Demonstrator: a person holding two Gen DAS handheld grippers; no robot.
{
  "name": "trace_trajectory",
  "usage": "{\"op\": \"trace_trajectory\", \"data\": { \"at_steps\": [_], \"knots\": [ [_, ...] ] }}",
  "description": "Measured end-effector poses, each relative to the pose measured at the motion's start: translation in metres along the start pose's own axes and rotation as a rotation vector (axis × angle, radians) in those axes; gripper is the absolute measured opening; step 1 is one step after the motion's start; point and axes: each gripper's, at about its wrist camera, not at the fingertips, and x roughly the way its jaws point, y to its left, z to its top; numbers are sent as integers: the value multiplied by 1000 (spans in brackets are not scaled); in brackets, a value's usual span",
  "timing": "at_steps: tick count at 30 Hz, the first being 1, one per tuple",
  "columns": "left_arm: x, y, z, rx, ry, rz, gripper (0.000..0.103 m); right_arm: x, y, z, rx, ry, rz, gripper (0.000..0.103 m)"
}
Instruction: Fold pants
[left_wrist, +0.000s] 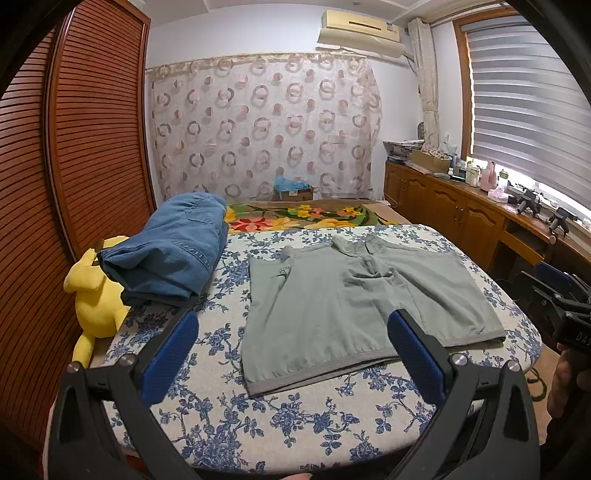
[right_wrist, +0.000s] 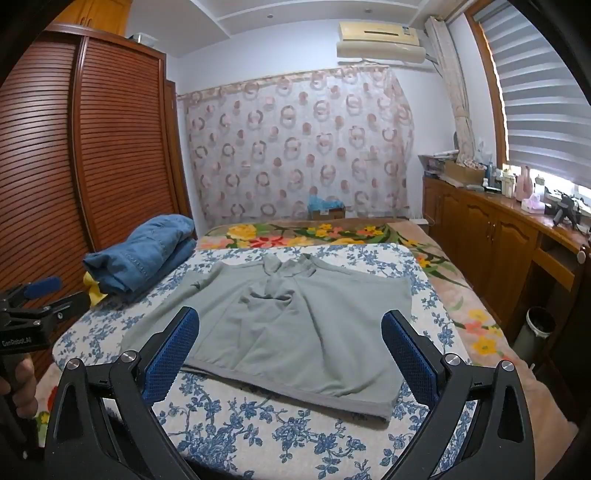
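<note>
The grey-green cotton shorts (left_wrist: 365, 299) lay spread flat in the middle of the blue-floral padded board (left_wrist: 295, 417), and the left hand-held gripper (left_wrist: 295, 354) and right hand-held gripper (right_wrist: 291, 354) both hovered wide and empty over the near hem. The likeliest slip was pinching one layer only, so the fold would drag crooked. Room was free near and right, but the folded blue denim stack (left_wrist: 170, 254) crowded the far left edge.

Pants (left_wrist: 365, 299) flat on board (left_wrist: 295, 424); folded jeans (left_wrist: 173, 251) left; bed (left_wrist: 306, 216) behind.

The folded jeans (left_wrist: 173, 254) hide much of the yellow plush toy (left_wrist: 94, 295); small countertop bottles (left_wrist: 476, 173) stay unreadable.
</note>
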Motion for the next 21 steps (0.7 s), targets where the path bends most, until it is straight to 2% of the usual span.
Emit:
{"op": "trace_trajectory", "data": {
  "at_steps": [21],
  "knots": [
    [-1,0,0,1,-5,0,103,-2,1,0,0,-2,-1,102]
  ]
}}
